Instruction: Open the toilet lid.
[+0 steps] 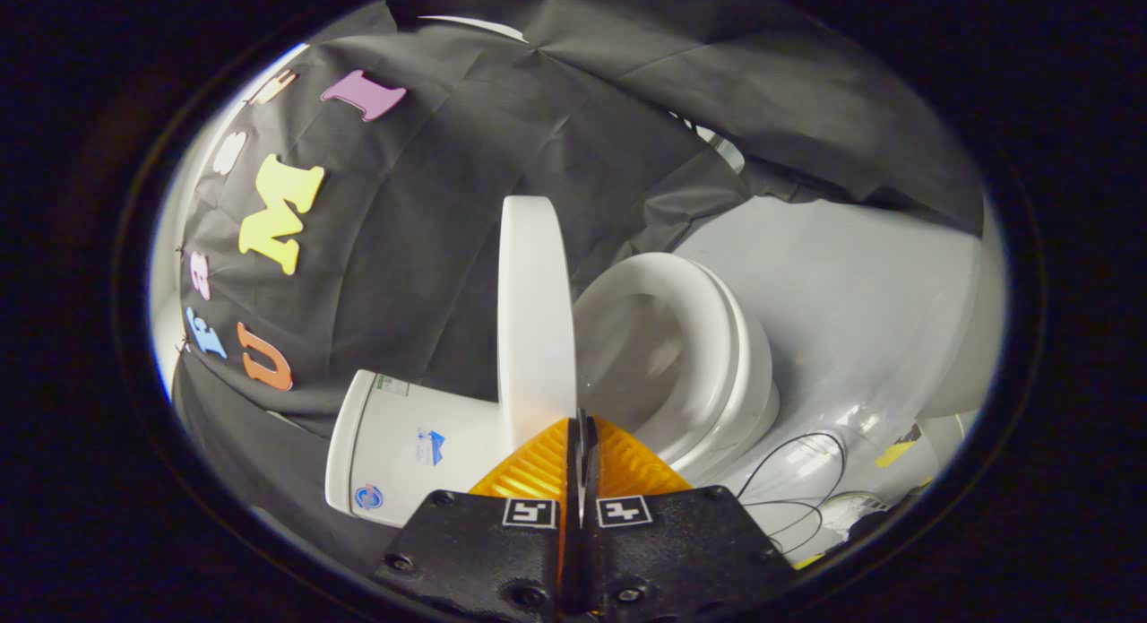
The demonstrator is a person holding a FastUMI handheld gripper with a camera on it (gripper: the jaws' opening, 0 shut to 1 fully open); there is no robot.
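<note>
The claw (581, 426) is sitting with its two orange fingers (538, 469) drawn together, leaving only a thin dark slit between them. Nothing is being gripped; no part of the lid is passing between the fingers. The fingertips are meeting the lower edge of the toilet lid (535, 309), or lying just short of it; contact cannot be confirmed.

The view is rolled, so the lid is appearing edge-on, standing well clear of the seat ring (690, 336) and lying near the cistern (403, 453).

Judgement: the lifting step is nearly complete. The next move is calling for a light push to rest the lid against the cistern, then a straight retreat. Cables (797, 480) are lying on the floor beyond the bowl.
</note>
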